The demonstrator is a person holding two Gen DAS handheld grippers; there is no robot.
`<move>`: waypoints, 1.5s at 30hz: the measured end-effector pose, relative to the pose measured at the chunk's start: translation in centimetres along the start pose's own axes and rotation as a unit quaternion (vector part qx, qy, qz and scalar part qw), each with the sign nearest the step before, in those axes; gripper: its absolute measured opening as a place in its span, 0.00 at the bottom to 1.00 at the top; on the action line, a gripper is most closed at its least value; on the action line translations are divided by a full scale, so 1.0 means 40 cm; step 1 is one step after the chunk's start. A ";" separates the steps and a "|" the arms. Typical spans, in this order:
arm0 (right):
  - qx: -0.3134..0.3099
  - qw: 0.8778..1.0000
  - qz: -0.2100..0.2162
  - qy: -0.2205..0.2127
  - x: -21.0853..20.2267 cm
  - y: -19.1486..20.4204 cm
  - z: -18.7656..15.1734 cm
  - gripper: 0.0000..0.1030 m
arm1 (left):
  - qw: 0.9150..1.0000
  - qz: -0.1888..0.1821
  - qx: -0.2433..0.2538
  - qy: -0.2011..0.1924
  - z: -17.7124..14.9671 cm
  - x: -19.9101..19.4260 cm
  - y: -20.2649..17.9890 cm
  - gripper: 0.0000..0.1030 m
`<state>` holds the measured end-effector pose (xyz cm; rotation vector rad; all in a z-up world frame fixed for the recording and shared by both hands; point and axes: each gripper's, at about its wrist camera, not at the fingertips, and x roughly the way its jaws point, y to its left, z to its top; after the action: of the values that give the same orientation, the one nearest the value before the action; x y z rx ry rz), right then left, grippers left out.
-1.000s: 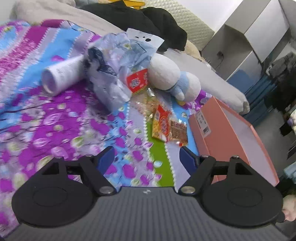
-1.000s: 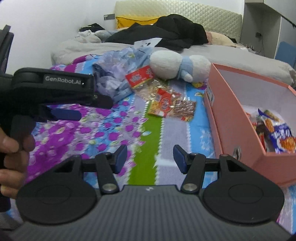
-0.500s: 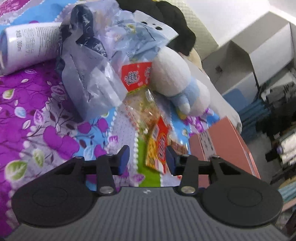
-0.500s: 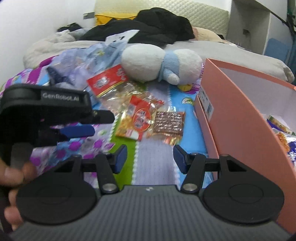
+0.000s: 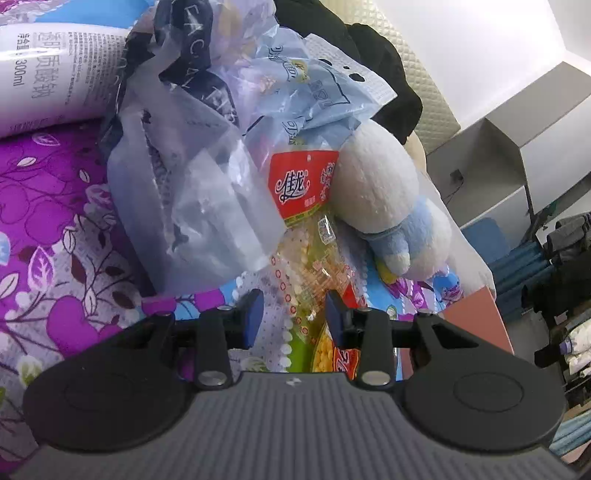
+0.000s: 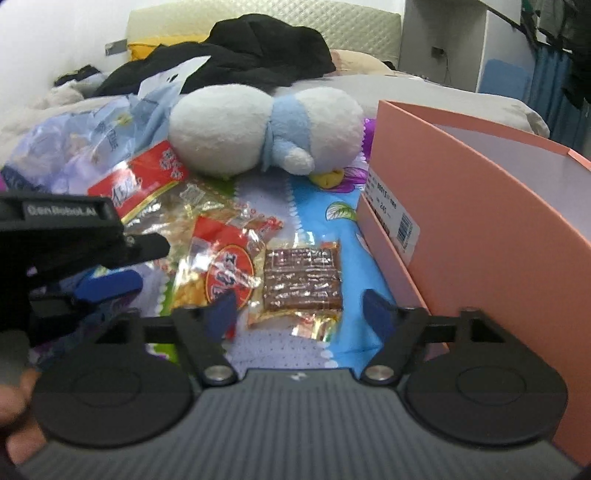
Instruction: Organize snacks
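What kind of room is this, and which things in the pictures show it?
Most likely a bedroom. The snacks lie on a floral bedspread, a quilted padded headboard stands behind it, and a plush toy and dark clothes lie on the bed.

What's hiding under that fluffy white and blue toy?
The plush toy lies on the flowery bedspread. The red-topped snack bag lies right against its side. Whether anything is tucked underneath cannot be seen; its body covers that spot.
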<state>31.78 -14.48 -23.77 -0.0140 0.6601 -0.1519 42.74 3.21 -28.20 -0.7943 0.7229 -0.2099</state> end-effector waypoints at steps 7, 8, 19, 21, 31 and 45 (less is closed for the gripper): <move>0.025 0.999 0.010 0.020 0.046 -0.005 0.004 0.76 | 0.999 0.000 -0.036 -0.018 0.017 0.024 0.000 0.44; 0.030 0.999 0.017 0.020 0.050 -0.009 0.007 0.75 | 0.999 -0.001 -0.040 -0.020 0.020 0.031 -0.002 0.45; 0.033 0.998 0.032 0.032 0.031 -0.035 0.017 0.52 | 1.000 0.011 -0.016 -0.015 0.023 0.047 -0.020 0.18; 0.032 0.998 0.033 0.032 0.022 -0.038 0.014 0.52 | 1.000 0.005 -0.020 -0.010 0.017 0.041 -0.016 0.11; 0.025 0.998 0.046 0.040 -0.070 -0.046 -0.017 0.52 | 1.000 -0.004 -0.003 -0.005 -0.030 -0.056 -0.046 0.03; 0.014 0.995 0.083 0.062 -0.247 -0.065 -0.099 0.23 | 1.000 0.008 0.011 -0.006 -0.142 -0.319 -0.048 0.03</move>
<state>21.30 -15.49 -20.69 0.0775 0.7794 -0.0025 29.65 4.11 -23.01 -0.7673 0.7143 -0.1974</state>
